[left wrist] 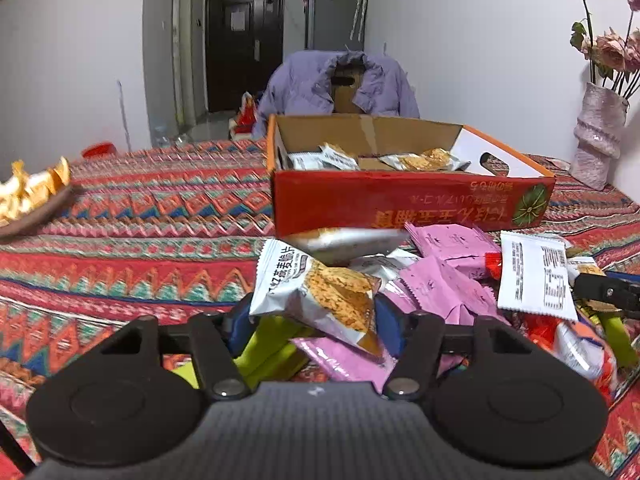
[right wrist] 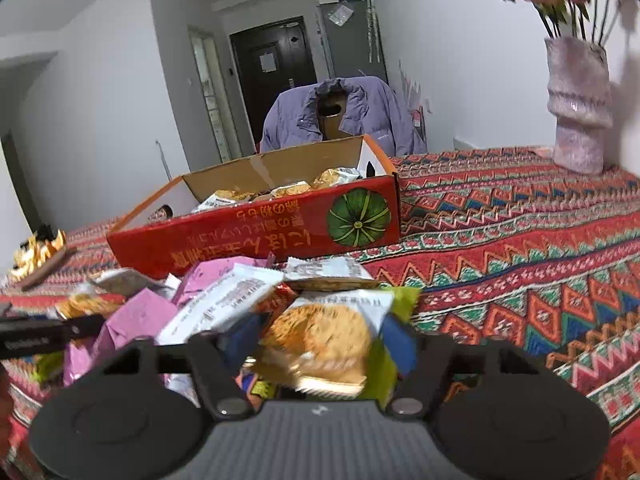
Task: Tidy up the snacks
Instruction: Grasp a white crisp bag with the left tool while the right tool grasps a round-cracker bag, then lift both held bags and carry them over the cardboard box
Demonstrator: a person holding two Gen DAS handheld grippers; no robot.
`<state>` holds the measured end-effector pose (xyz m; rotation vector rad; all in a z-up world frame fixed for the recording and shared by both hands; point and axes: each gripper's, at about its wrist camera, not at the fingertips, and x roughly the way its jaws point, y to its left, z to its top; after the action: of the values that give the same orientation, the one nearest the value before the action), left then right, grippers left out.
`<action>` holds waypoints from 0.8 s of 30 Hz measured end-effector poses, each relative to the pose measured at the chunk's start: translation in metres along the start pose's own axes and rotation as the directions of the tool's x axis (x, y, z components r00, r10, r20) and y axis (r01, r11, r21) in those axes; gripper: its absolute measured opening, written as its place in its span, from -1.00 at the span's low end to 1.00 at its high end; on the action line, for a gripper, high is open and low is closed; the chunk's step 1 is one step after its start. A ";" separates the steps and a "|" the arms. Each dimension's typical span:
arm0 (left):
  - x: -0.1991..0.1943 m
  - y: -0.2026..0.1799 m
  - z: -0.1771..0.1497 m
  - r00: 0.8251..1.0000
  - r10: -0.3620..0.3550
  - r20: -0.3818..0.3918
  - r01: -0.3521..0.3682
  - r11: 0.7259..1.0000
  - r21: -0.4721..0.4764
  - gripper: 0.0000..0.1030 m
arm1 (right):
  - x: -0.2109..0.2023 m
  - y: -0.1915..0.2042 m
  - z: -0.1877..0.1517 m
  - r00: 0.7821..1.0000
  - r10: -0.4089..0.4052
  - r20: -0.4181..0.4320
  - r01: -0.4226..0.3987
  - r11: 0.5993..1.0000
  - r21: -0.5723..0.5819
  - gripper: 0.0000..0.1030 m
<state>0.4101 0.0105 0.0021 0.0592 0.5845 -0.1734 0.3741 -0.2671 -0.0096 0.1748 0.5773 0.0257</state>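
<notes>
A pile of snack packets [left wrist: 448, 276] lies on the patterned tablecloth in front of a red cardboard box [left wrist: 400, 200] that holds several white cracker packets. My left gripper [left wrist: 314, 312] is shut on a white cracker packet [left wrist: 320, 292] and holds it above the pile. My right gripper [right wrist: 318, 340] is shut on another white cracker packet [right wrist: 320, 340], blurred, near the pile's right side. The box [right wrist: 260, 232] stands just beyond it. The right gripper's finger [left wrist: 604, 290] shows at the right of the left wrist view.
A pink vase with flowers [left wrist: 596, 136] stands at the table's far right, also in the right wrist view [right wrist: 578, 108]. A dish of orange peel [left wrist: 32, 196] sits at the left. A chair with a purple jacket [left wrist: 340, 84] is behind the table.
</notes>
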 end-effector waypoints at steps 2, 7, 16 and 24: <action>-0.012 -0.002 0.000 0.999 0.020 0.026 -0.020 1.000 0.015 0.20 | -0.006 -0.001 -0.002 1.000 0.003 -0.001 -0.003 1.000 -0.013 0.15; -0.048 -0.003 0.000 0.998 0.033 0.056 -0.033 0.999 -0.005 0.20 | -0.030 -0.007 -0.010 1.000 -0.025 0.015 0.026 0.999 -0.034 0.02; -0.121 -0.015 -0.023 0.996 0.028 0.089 -0.026 1.000 -0.017 0.20 | -0.084 -0.017 -0.026 0.999 -0.002 0.051 0.003 1.000 -0.020 -0.02; -0.163 -0.029 -0.046 0.995 0.023 0.096 -0.019 0.999 -0.045 0.20 | -0.132 -0.005 -0.040 0.995 0.078 0.066 -0.071 0.993 -0.099 -0.02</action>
<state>0.2461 0.0103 0.0542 0.0146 0.4911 -0.1420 0.2413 -0.2749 0.0278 0.1033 0.4981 0.1191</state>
